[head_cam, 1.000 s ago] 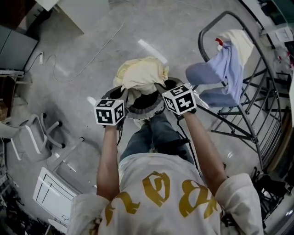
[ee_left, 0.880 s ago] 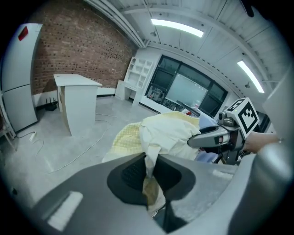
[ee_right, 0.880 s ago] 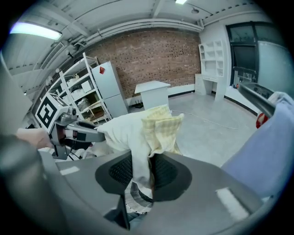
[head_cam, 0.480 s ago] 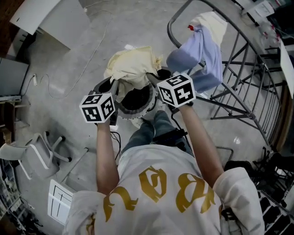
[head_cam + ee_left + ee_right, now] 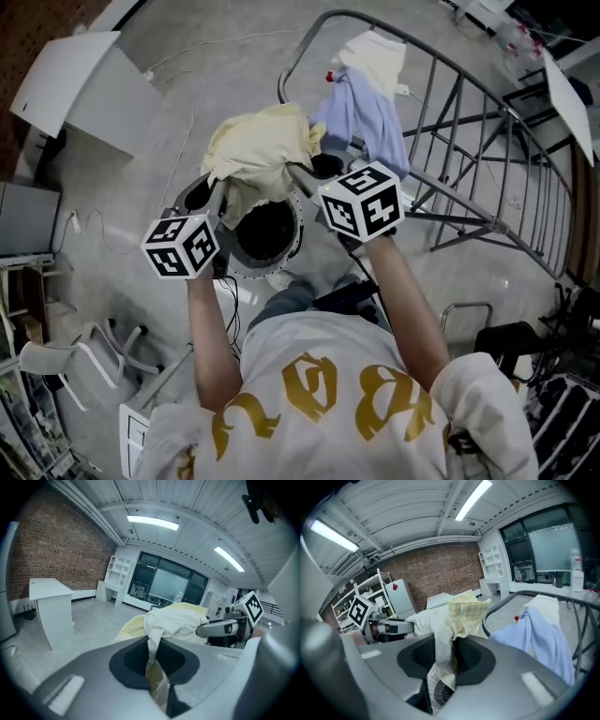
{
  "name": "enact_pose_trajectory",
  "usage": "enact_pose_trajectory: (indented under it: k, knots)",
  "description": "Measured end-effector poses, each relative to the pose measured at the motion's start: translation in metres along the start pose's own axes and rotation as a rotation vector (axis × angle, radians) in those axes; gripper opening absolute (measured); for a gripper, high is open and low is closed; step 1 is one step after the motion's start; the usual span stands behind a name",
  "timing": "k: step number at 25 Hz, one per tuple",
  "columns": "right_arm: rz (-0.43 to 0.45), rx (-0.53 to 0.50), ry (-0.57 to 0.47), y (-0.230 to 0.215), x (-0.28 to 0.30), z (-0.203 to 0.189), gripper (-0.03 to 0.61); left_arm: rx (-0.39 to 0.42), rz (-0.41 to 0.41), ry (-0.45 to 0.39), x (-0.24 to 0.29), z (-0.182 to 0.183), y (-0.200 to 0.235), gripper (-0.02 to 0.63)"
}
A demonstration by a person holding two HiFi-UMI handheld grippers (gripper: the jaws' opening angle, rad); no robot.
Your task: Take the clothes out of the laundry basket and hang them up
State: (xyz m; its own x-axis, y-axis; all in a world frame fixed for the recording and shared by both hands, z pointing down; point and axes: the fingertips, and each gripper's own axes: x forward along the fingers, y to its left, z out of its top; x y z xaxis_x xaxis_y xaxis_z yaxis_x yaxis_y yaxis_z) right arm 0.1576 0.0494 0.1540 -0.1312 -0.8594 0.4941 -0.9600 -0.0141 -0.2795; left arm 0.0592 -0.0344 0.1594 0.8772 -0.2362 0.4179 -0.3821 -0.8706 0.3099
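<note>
Pale yellow garment [image 5: 258, 145] was held bunched over the laundry basket [image 5: 246, 270], the drying rack [image 5: 441, 84] at its 2 o'clock. Left gripper [image 5: 157, 686] and right gripper [image 5: 440, 677] each had jaws pinched together on a fold. The cloth looked light and limp, so it was best gripped at opposite edges. No garment label showed, and the gold lettering on the person's shirt [image 5: 319, 394] was unreadable.

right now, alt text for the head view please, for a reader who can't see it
Seen from above, a person's left gripper and right gripper both grip a pale yellow garment held above a round laundry basket. A blue garment hangs on the metal drying rack beyond.
</note>
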Motion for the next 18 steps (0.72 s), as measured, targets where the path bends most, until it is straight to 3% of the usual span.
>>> enact_pose_trajectory:
  k: [9, 18]
  knots:
    - [-0.018, 0.067, -0.139, -0.056, -0.101, 0.043, 0.118, 0.120, -0.074, -0.064, 0.036, 0.068, -0.103, 0.034]
    - [-0.144, 0.160, -0.250, -0.144, -0.204, 0.053, 0.120, 0.244, -0.226, -0.069, 0.108, 0.111, -0.222, 0.034]
